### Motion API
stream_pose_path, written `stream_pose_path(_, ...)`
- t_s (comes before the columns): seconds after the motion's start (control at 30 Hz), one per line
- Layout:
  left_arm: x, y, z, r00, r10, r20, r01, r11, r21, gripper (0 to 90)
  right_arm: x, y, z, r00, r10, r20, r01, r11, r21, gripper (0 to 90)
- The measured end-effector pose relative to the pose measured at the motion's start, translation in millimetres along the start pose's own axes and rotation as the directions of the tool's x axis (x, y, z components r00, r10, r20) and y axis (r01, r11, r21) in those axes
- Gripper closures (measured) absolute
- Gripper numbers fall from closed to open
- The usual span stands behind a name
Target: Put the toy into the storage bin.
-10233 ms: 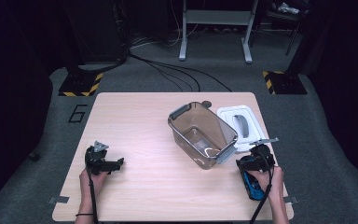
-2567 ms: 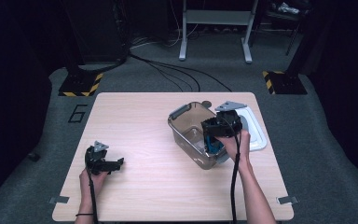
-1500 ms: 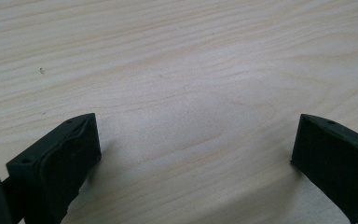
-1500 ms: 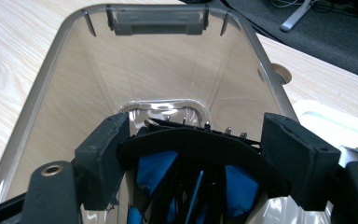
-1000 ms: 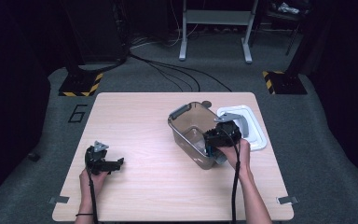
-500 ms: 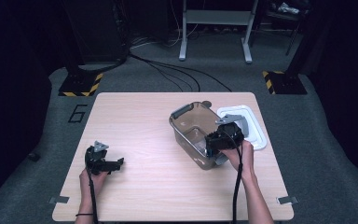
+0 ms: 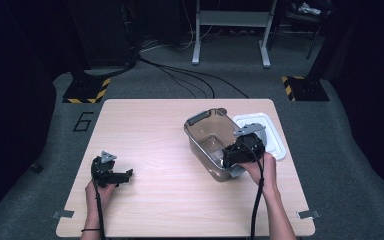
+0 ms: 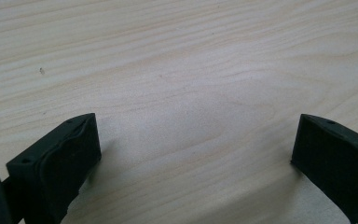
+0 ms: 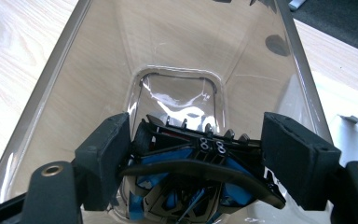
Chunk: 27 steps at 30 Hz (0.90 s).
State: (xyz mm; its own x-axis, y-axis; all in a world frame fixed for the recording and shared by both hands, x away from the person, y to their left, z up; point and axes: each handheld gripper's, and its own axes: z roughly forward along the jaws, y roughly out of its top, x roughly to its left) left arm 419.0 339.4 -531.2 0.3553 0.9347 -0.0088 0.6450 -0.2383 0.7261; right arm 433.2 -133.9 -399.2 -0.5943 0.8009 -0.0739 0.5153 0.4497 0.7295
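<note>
A clear plastic container (image 7: pixel 206 140) stands right of the table's middle, a grey latch on its far rim. My right gripper (image 7: pixel 228 158) is at its near right end. In the right gripper view I look down into the container (image 9: pixel 177 56) to its bottom. The right gripper (image 9: pixel 193 158) has its jaws on either side of a dark curved part of the near rim, and the pads touch that part. A black and blue shape shows behind it, perhaps a reflection. My left gripper (image 7: pixel 126 175) rests on the table at the near left, and the left gripper (image 8: pixel 193 154) is open over bare wood.
A white lid (image 7: pixel 276 141) lies flat just right of the container, near the right edge of the wooden table (image 7: pixel 150 125); the lid (image 9: pixel 349 126) also shows past the right jaw. Dark floor, cables and stands surround the table.
The right gripper came from the near right edge onto the container's near end and has crept slightly nearer over the last second. The left gripper has not moved.
</note>
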Motion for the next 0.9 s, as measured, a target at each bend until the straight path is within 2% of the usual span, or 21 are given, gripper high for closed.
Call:
stream_pose_path(0.6,0.0,0.0,0.0,1.0000,0.000,0.000,0.000,1.0000,0.000,1.0,-0.4,-2.2,-7.9,0.9994,0.031,-0.013,-0.031,0.999,0.021,25.1)
stream_pose_path(0.9,0.0,0.0,0.0,1.0000,0.000,0.000,0.000,1.0000,0.000,1.0,-2.4,-1.6,-8.0,0.9990,0.043,-0.011,-0.043,0.999,0.024,21.4)
